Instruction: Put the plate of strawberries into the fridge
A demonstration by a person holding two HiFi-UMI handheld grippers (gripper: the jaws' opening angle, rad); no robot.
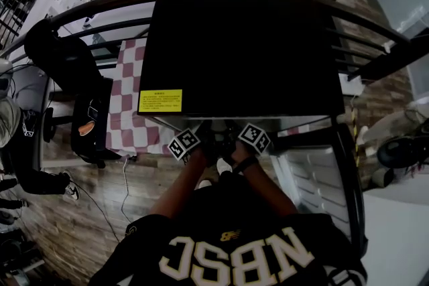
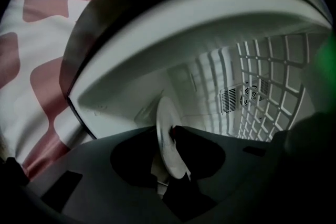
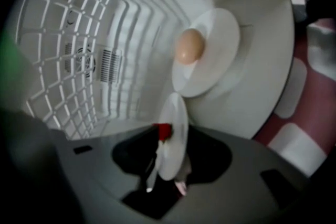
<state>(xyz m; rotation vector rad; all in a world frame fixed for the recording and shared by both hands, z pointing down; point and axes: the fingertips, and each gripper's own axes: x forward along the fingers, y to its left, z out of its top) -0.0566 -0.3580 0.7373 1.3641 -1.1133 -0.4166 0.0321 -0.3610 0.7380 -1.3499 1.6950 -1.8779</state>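
- At the far left of the head view, a pink-and-white checked cloth (image 1: 126,118) lies beside the black fridge (image 1: 241,43). The fridge bears a yellow label (image 1: 160,101) near its front left corner.
- Your left gripper (image 2: 169,159) reaches into the fridge's white compartment. Its jaws stand apart and slack, with the rim of the white plate (image 2: 167,131) edge-on between them, not pinched.
- In that same view, a wire rack (image 2: 268,81) and a small vent (image 2: 229,100) show to the right of the plate, deeper inside.
- Your right gripper (image 3: 171,160) sits just beside the left one at the fridge's front. Its jaws are likewise released, with the plate's rim standing in the gap.
- A red strawberry (image 3: 165,131) shows against the plate's left face in the right gripper view.
- Farther in, a second plate (image 3: 223,34) carries an egg (image 3: 189,45). It is near the strawberry plate but apart from it.
- You can't tell from these views whether the strawberry plate rests fully on the fridge's floor.
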